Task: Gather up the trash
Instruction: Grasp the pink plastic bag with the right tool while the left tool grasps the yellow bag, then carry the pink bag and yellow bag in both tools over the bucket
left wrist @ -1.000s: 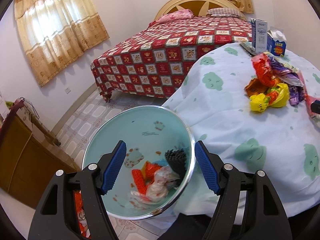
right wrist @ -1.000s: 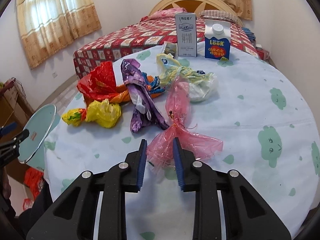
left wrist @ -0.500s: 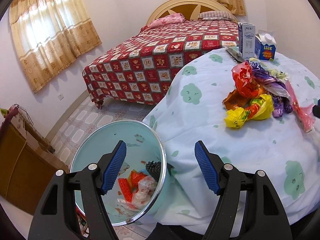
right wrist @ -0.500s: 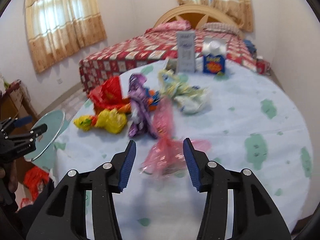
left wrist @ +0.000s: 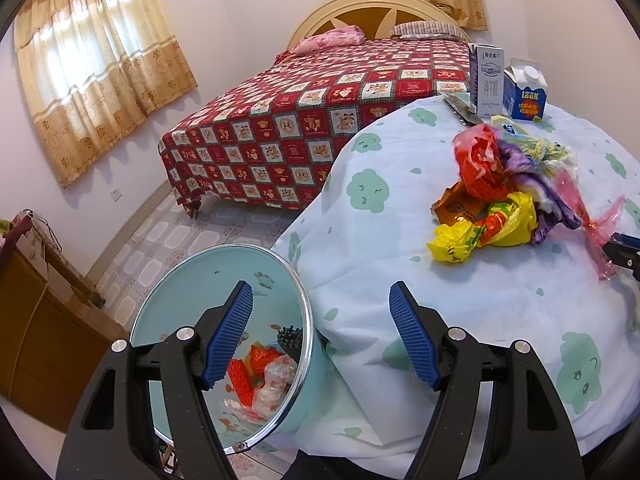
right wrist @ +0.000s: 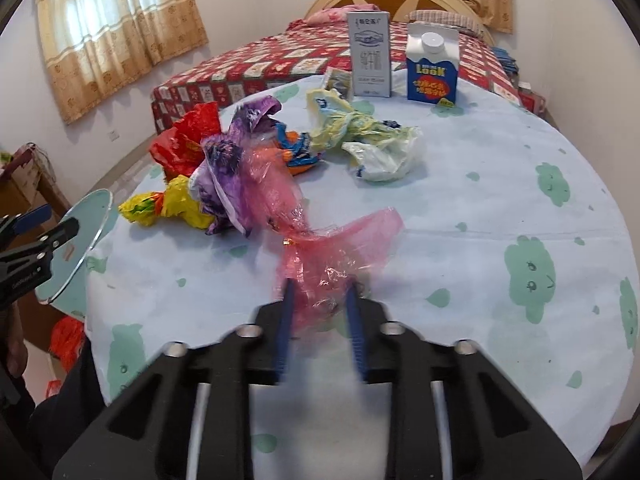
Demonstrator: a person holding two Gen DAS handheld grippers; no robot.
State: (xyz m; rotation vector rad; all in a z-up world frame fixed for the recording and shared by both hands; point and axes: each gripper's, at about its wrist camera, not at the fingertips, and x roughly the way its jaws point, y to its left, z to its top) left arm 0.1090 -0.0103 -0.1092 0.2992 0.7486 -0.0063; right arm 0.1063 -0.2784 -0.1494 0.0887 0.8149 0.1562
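Observation:
A pale blue trash bin [left wrist: 188,280] stands on the floor at the table's left edge, with red and clear wrappers [left wrist: 264,376] inside. My left gripper [left wrist: 320,340] is open and empty, over the bin's rim and the table edge. My right gripper [right wrist: 320,296] is closed on the near end of a pink plastic bag [right wrist: 320,248], which shows at the right in the left wrist view [left wrist: 592,220]. Behind it lie a purple bag [right wrist: 232,160], a yellow bag [right wrist: 176,204], a red bag [right wrist: 188,140] and a pale yellow-white bag [right wrist: 368,140].
The round table has a pale blue cloth [right wrist: 480,200] with green cloud prints. A grey carton [right wrist: 369,60] and a blue carton [right wrist: 432,68] stand at its far edge. A bed [left wrist: 320,120] is beyond. A wooden cabinet [left wrist: 36,340] stands left of the bin.
My right gripper opened half a second ago and has now closed on the pink bag's near end, lifting it a little. My left gripper has drifted back and right from over the bin.

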